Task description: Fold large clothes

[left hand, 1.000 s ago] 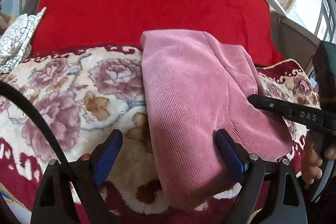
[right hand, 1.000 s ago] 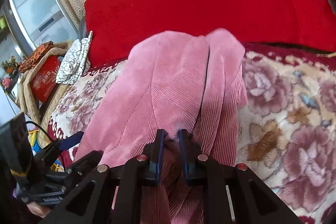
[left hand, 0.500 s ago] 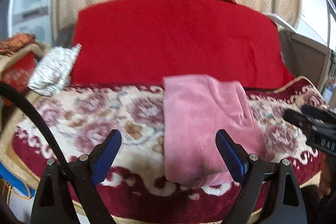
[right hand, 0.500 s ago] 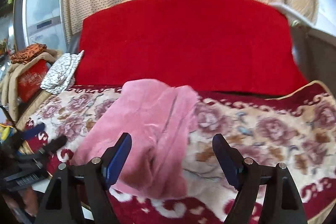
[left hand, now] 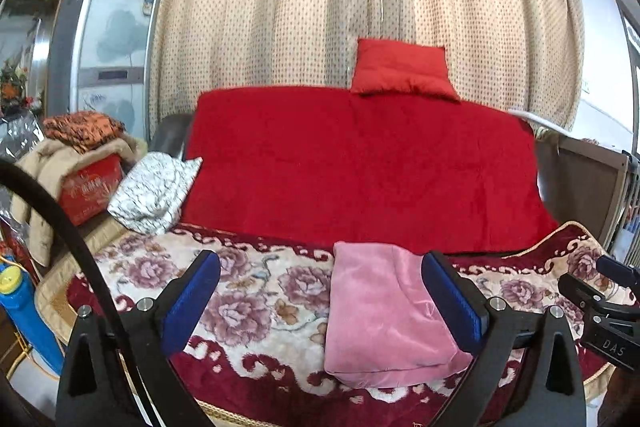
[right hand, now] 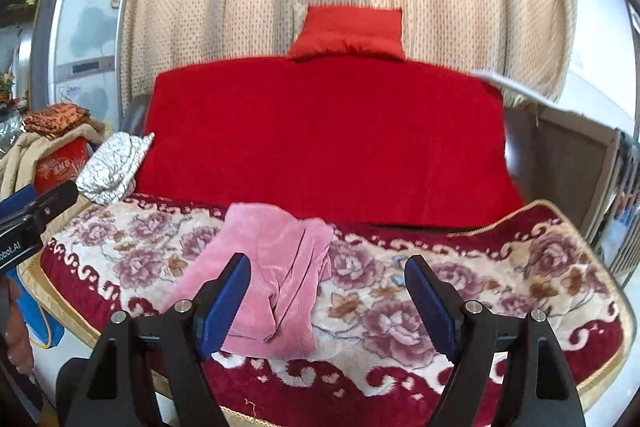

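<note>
2 grippers hang clear of the garment (left hand: 384, 311), which lies folded on the near edge of the blanket (left hand: 240, 291). The left gripper (left hand: 320, 303) is spreading wider, the right gripper (right hand: 328, 299) is spread; both grip nothing, likely because the fold looks finished.

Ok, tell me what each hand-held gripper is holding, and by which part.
Nothing is held. The left hand-held gripper is opening and the right hand-held gripper is open; the folded pink corduroy garment lies free.
</note>
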### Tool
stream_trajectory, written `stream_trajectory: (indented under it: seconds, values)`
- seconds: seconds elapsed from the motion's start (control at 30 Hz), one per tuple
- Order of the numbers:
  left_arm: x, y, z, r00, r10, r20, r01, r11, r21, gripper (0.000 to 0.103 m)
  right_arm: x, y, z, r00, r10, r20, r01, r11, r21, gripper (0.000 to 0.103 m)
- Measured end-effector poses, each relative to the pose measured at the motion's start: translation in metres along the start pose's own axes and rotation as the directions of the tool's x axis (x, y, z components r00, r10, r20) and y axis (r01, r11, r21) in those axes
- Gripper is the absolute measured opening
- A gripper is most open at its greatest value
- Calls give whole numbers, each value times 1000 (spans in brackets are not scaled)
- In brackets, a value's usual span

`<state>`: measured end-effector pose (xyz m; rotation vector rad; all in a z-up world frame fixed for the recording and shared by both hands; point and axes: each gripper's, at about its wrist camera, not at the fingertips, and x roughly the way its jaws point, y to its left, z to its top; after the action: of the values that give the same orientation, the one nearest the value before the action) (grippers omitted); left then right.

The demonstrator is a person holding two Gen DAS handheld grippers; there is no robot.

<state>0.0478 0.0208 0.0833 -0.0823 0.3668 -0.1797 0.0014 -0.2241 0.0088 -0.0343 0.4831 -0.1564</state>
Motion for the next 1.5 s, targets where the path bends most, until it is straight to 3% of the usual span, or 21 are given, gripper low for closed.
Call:
stream_trajectory:
  seconds: [0.23, 0.57, 0.77, 0.97, 1.5]
  values:
    - [-43, -9, 18, 996, 36, 81, -44, 994, 100, 101, -47, 4, 15, 998, -16, 66, 15, 1000, 1, 82]
    - [-73, -9, 22, 988, 91, 124, -105, 989, 107, 103, -83, 8, 23, 996, -3, 88, 1, 1000, 20, 82]
    - [-80, -13, 23, 994, 58, 88, -68, 991, 111, 103, -97, 15, 24, 995, 6, 96, -7, 1000, 16, 82]
    - [-86, -12, 27, 991, 110, 74, -117, 989, 92, 103, -106, 18, 24, 995, 17, 101, -19, 1000, 20, 82]
    - [-94, -10, 29, 991, 113, 65, -118, 990, 73, 103, -100, 23, 20, 997, 23, 69, -24, 1000, 2, 82]
